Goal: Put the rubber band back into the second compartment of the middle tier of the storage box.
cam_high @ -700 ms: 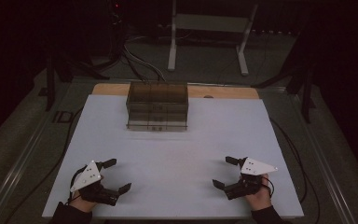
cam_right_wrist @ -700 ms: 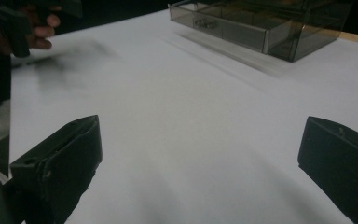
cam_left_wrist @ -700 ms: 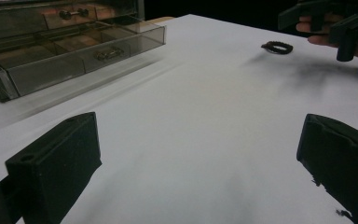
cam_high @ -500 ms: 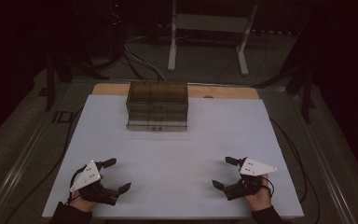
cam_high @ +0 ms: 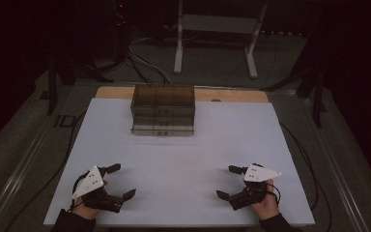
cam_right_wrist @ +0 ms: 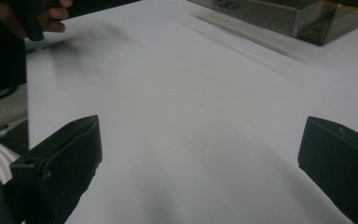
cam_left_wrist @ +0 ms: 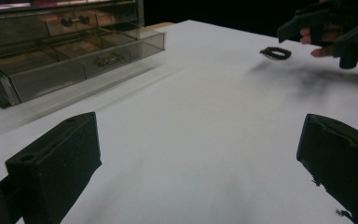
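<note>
A smoky clear drawer box (cam_high: 163,110) stands at the back middle of the white table (cam_high: 183,154). In the left gripper view its lowest drawer (cam_left_wrist: 81,63) is pulled out, with small items in its compartments. My left gripper (cam_high: 127,180) rests near the front left edge, open, with nothing between the jaws (cam_left_wrist: 198,135). My right gripper (cam_high: 223,181) rests near the front right edge, also open and empty (cam_right_wrist: 200,135). The two face each other. A small black ring-shaped thing (cam_left_wrist: 275,52) lies on the table by the right gripper (cam_left_wrist: 326,28).
A strip of wooden board (cam_high: 232,94) shows behind the white surface. Cables (cam_high: 145,67) and a white stand (cam_high: 215,29) are on the dark floor beyond. The other hand (cam_right_wrist: 32,14) shows at the top left of the right gripper view.
</note>
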`<action>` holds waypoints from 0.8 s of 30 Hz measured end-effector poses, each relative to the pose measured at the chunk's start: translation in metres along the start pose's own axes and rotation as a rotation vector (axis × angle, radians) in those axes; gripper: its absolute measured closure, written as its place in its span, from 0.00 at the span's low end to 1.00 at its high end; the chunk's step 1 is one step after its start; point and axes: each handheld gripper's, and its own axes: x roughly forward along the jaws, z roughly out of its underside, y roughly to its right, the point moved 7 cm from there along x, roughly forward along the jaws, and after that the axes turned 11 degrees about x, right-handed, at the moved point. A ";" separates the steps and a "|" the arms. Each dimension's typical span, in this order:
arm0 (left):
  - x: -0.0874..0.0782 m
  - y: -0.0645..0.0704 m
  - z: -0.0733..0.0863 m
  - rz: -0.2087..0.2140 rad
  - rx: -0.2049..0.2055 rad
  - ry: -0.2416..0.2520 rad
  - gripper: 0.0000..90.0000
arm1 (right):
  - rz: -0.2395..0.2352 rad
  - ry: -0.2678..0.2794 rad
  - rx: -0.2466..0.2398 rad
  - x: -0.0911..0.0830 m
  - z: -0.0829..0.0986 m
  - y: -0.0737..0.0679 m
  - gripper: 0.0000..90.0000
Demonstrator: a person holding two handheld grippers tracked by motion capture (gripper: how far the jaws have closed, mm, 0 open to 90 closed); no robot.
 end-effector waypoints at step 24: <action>-0.001 0.000 -0.001 -0.002 -0.003 0.009 0.00 | 0.055 0.135 -0.010 -0.025 -0.036 0.000 0.00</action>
